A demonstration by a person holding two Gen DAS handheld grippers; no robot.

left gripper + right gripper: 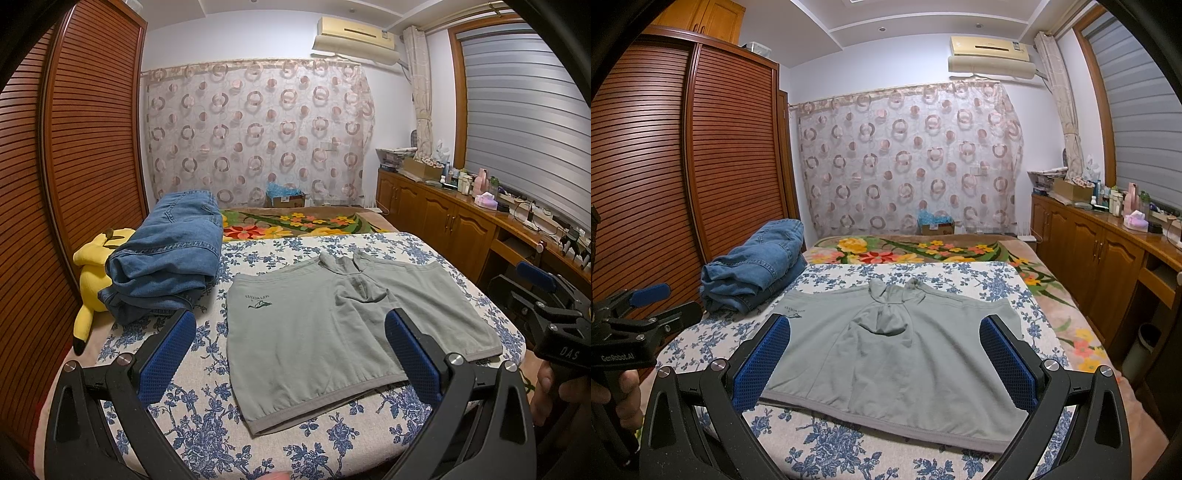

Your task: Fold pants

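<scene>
Left hand-held gripper: now hovering above the near edge of the bed, the left hand-held gripper (pixel 290 363) has its blue-padded fingers (pixel 168 360) spread wide apart, holding nothing.
Right hand-held gripper: likewise, the right hand-held gripper (pixel 884 363) hangs over the near edge with fingers (pixel 1008 363) wide apart and empty; in the left wrist view it shows at the far right (pixel 543 306), gripped by a hand (pixel 550 387).
Other hand: a hand (pixel 618 391) wraps the left gripper's black handle at the left edge of the right wrist view.
Grey shorts: the grey shorts (pixel 332 332) lie flat on the bed, waistband toward the grippers, legs pointing away; the crotch fabric bunches in a small heap at the middle. In the right wrist view the shorts (pixel 897 362) sit between the two spread fingers, below them; whether the pads touch the cloth cannot be told.
Logo: a small dark green print (pixel 258 301) on the left leg of the shorts.
Bed: a blue-flowered white cover (pixel 207 413) under the shorts; a bright floral blanket (pixel 295 223) beyond them.
Jeans: folded blue jeans (pixel 166 258) stacked just left of the shorts, apart from them.
Plush toy: a yellow plush (pixel 90 280) left of the jeans, against the slatted wardrobe (pixel 74 147).
Cabinet: a wooden cabinet (pixel 443 218) right of the shorts, beyond the bed, its top crowded with bottles.
</scene>
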